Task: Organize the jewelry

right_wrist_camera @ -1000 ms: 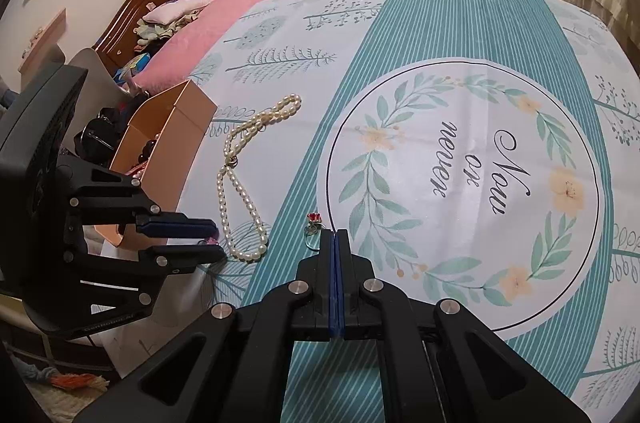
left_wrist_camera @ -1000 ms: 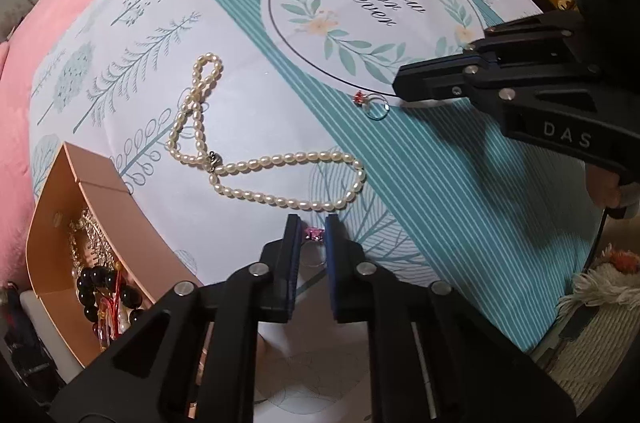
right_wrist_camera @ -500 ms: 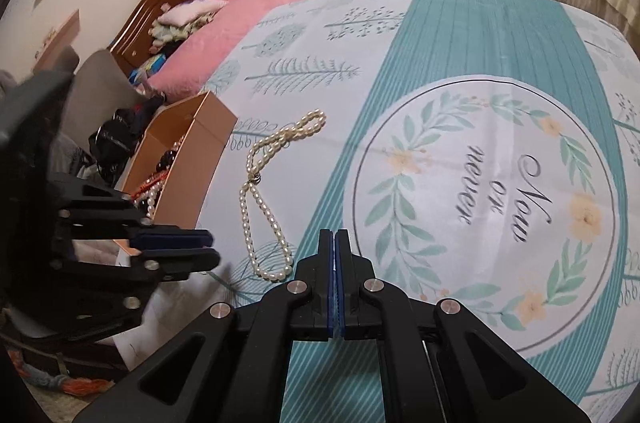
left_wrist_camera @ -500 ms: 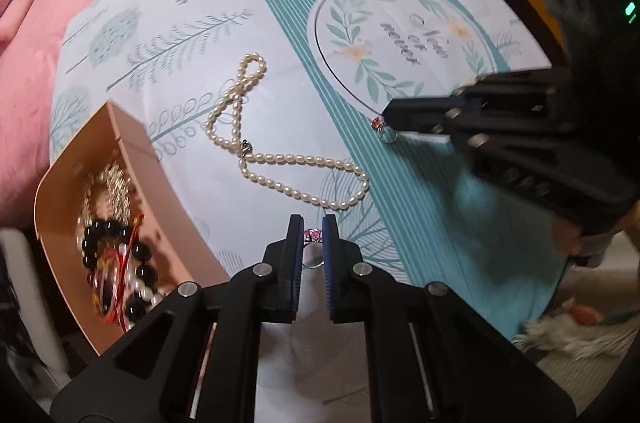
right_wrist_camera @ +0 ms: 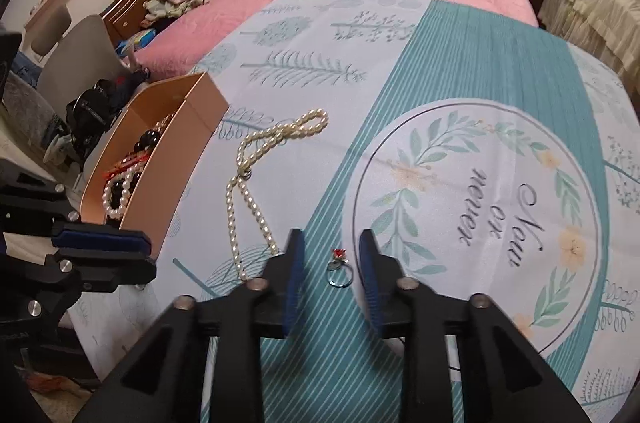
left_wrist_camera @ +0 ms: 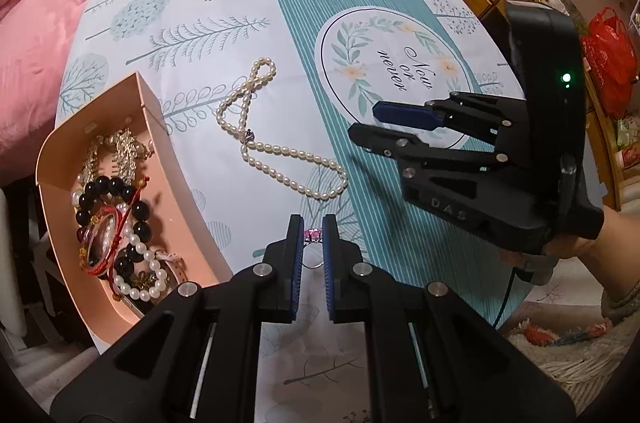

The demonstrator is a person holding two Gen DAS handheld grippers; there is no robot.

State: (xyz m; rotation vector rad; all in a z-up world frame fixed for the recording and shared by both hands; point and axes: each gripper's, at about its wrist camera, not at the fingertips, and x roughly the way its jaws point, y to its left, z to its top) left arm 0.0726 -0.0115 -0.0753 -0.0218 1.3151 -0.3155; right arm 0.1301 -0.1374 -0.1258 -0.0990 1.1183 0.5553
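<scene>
Here the left gripper [left_wrist_camera: 312, 223] pinches a pink-stoned ring [left_wrist_camera: 312, 235]; the right gripper [right_wrist_camera: 331, 243] gapes astride a red-stoned ring [right_wrist_camera: 339, 267], beside the pearl necklace [right_wrist_camera: 256, 163].

My left black two-finger claw [left_wrist_camera: 311, 227] with blue pads is pinched narrow around a small pink-stoned ring [left_wrist_camera: 312, 235]. My right black two-finger claw [right_wrist_camera: 331, 242] is spread wide, fingers pointing forward and down. My bare right hand [left_wrist_camera: 576, 247] grips its handle from behind.
</scene>
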